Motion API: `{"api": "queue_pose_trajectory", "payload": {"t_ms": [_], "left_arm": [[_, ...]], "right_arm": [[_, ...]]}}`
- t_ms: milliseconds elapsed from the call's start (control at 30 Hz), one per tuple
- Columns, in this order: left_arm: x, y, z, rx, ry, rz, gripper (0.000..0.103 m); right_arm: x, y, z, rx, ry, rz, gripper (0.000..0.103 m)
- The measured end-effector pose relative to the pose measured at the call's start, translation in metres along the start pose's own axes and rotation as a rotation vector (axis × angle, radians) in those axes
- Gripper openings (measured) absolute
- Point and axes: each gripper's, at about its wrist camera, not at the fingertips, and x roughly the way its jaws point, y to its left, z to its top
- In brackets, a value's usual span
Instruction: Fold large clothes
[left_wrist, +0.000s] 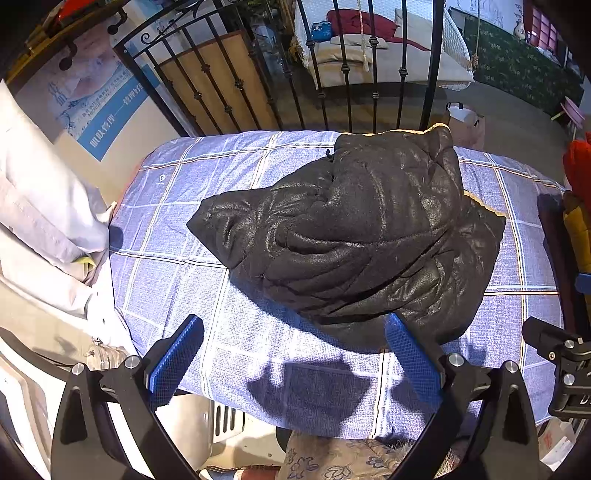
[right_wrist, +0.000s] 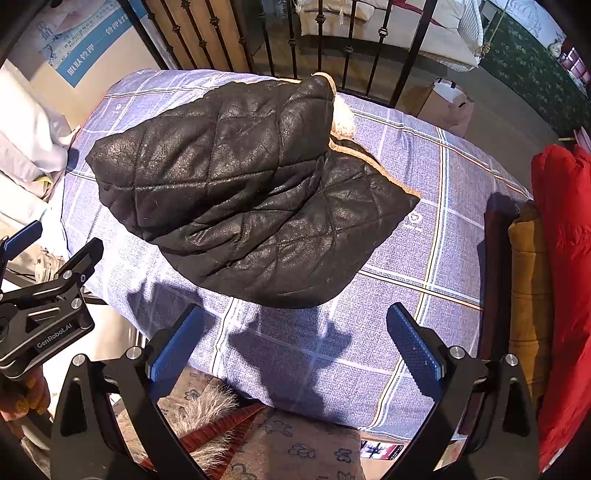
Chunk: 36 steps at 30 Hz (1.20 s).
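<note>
A black quilted jacket (left_wrist: 362, 236) with tan fleece lining lies folded in a bundle on the blue checked sheet (left_wrist: 184, 236); it also shows in the right wrist view (right_wrist: 243, 188). My left gripper (left_wrist: 295, 358) is open and empty, hovering above the sheet just short of the jacket's near edge. My right gripper (right_wrist: 295, 347) is open and empty, also above the sheet in front of the jacket. The left gripper's body (right_wrist: 44, 314) shows at the left of the right wrist view.
A black iron railing (left_wrist: 332, 74) stands behind the bed. White bedding (left_wrist: 44, 206) is piled at the left. A red garment (right_wrist: 565, 280) and a tan one (right_wrist: 528, 295) hang at the right. A patterned, fur-trimmed garment (right_wrist: 280, 443) lies at the near edge.
</note>
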Motion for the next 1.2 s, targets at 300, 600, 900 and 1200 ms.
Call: {"api": "queue_pose_trajectory", "payload": {"t_ms": [300,600,900,1200], "left_arm": [[0.0016,0.0002,-0.0002,-0.006,0.008,-0.001,0.097],[0.0032,-0.0005,-0.0016,-0.006,0.014,0.000,0.097],[0.0056,0.0003,-0.0008,-0.013,0.023,-0.002,0.097],[0.0056,-0.0005,-0.0011,-0.008,0.026,-0.003,0.097]], "right_arm": [[0.0021,-0.0008,-0.0027,-0.007,0.003,-0.007,0.097],[0.0032,-0.0001,-0.0028,-0.010,-0.004,-0.019,0.097],[0.0049,0.0005,-0.0050,-0.014,0.013,-0.025,0.097],[0.0045,-0.0011,-0.0037,-0.031,0.064,-0.145,0.097]]}}
